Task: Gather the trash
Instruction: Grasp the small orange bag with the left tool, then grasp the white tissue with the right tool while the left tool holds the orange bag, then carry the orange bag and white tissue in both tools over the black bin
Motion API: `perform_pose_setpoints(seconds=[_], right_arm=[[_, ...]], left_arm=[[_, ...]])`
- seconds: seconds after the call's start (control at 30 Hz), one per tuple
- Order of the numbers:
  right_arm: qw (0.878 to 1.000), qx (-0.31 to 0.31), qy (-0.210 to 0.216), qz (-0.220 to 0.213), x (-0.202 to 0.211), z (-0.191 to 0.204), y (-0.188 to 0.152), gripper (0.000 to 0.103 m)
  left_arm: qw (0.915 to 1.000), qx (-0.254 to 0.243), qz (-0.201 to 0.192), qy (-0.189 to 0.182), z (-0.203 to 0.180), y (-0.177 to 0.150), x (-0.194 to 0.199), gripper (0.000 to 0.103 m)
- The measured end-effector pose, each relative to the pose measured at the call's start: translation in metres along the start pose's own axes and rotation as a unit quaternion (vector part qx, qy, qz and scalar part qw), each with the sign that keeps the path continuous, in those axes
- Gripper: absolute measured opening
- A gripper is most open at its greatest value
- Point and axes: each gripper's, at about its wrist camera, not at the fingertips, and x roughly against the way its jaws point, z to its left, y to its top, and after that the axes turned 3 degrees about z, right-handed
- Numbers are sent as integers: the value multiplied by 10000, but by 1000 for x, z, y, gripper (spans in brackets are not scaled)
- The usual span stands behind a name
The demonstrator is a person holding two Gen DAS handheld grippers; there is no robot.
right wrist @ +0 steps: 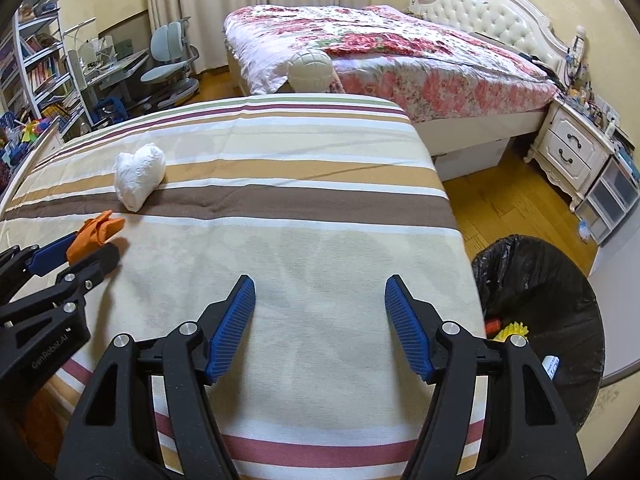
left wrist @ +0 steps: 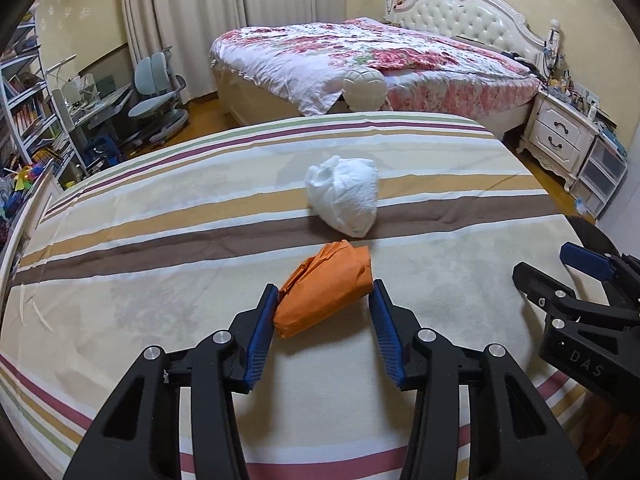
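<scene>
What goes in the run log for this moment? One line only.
left hand-held gripper: shut on orange paper wad | right hand-held gripper: open, empty | white wad: on striped bed | bin: beside bed

Two wrist cameras, both looking steeply down over the striped bedcover (left wrist: pixel 160 240)

Each looks forward from close above; both share the floral bed (right wrist: pixel 380 52) behind.

"DAS" on right gripper (left wrist: pixel 576 276); seemingly "GenRobot.AI" on left gripper (right wrist: pixel 76 256).

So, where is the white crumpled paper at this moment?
The white crumpled paper lies on the striped bed cover, on its brown stripe, just beyond the orange paper between the left tongs. In the right wrist view it is far left.
</scene>
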Motion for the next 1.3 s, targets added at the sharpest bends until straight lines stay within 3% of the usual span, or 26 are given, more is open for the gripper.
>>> perform_pose_setpoints(seconds=[0.27,0.5,0.93,1.07,1.13,1.3], right_arm=[[9988,418,254,34,-5,49,9,66],[9964,714,455,68,-16,95,24,67],[9965,697,442,87,-40,128,58,66],[9965,702,445,63,-42,132,63,57],[9963,731,446,41,-42,134,64,42],[9961,724,510,11,-38,135,62,37]], left_arm=[[9981,437,59,439,62,-1,-4,47],[9958,680,104,606,101,1,-9,47],[9948,870,109,520,119,6,-16,47],[9941,933,110,550,126,11,-19,47],[9937,972,123,552,129,11,-20,47],[9940,922,75,575,126,9,-16,47]])
